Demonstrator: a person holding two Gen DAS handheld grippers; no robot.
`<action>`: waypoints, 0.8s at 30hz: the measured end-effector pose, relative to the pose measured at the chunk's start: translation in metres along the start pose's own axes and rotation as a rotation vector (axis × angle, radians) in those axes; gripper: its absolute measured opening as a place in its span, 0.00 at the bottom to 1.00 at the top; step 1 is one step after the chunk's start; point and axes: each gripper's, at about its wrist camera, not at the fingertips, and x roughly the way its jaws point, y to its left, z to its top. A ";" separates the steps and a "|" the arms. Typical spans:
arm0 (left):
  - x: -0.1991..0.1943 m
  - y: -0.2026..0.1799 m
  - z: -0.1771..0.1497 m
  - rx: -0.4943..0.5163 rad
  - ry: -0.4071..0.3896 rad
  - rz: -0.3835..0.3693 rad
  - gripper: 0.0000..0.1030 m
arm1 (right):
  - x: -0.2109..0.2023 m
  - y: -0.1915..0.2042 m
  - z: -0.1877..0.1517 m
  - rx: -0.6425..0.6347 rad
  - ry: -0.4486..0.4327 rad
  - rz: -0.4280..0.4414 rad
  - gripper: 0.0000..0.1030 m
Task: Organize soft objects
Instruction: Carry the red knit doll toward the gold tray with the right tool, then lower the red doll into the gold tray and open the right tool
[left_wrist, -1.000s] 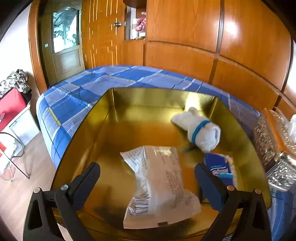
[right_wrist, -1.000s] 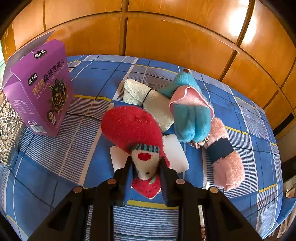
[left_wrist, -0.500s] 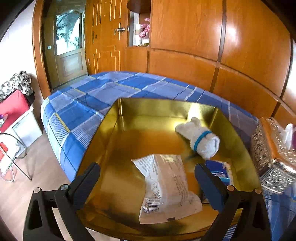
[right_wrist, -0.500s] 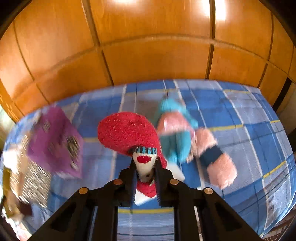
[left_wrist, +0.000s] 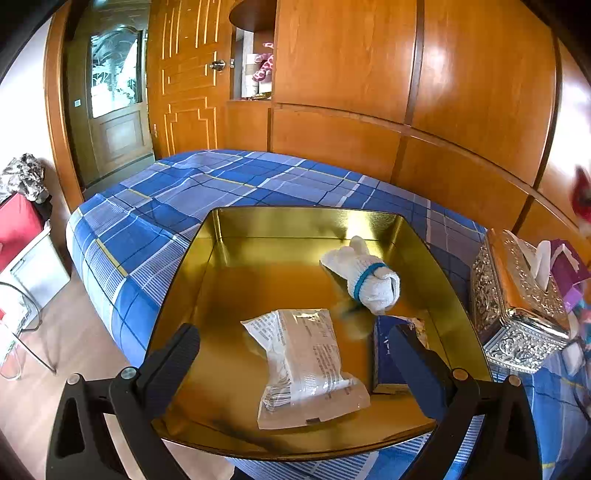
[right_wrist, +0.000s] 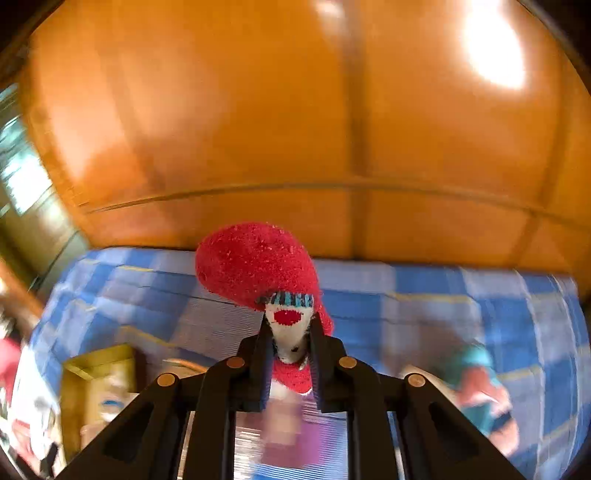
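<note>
While my right gripper (right_wrist: 288, 345) pinches the red fuzzy sock (right_wrist: 255, 266) and my left gripper (left_wrist: 293, 354) gapes empty, the sock's floppy toe may, I think, snag the gold tin's (left_wrist: 439, 266) rim.

Silver tissue box (left_wrist: 517, 314), purple carton (left_wrist: 567, 266), wooden door (left_wrist: 184, 85)

A: How does the left gripper (left_wrist: 293, 363) stand?

B: Its two dark fingers (left_wrist: 173, 354) are spread wide apart, angled downward, with nothing pressed between them.

A: And the right gripper (right_wrist: 289, 345)?

B: Its fingers (right_wrist: 258, 354) are drawn in close and pinch the pale neck of a red plush toy (right_wrist: 258, 267), which sticks out ahead of the tips. It too tilts downward. The right wrist view is blurred around it, though the gripper itself is sharp.
</note>
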 end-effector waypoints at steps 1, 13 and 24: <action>0.000 0.001 0.001 0.000 0.008 -0.005 1.00 | -0.002 0.030 0.004 -0.053 -0.006 0.057 0.15; -0.012 0.048 0.024 -0.070 -0.068 0.084 1.00 | 0.052 0.250 -0.106 -0.435 0.273 0.421 0.17; -0.018 0.100 0.049 -0.184 -0.079 0.036 1.00 | 0.117 0.282 -0.173 -0.385 0.395 0.422 0.42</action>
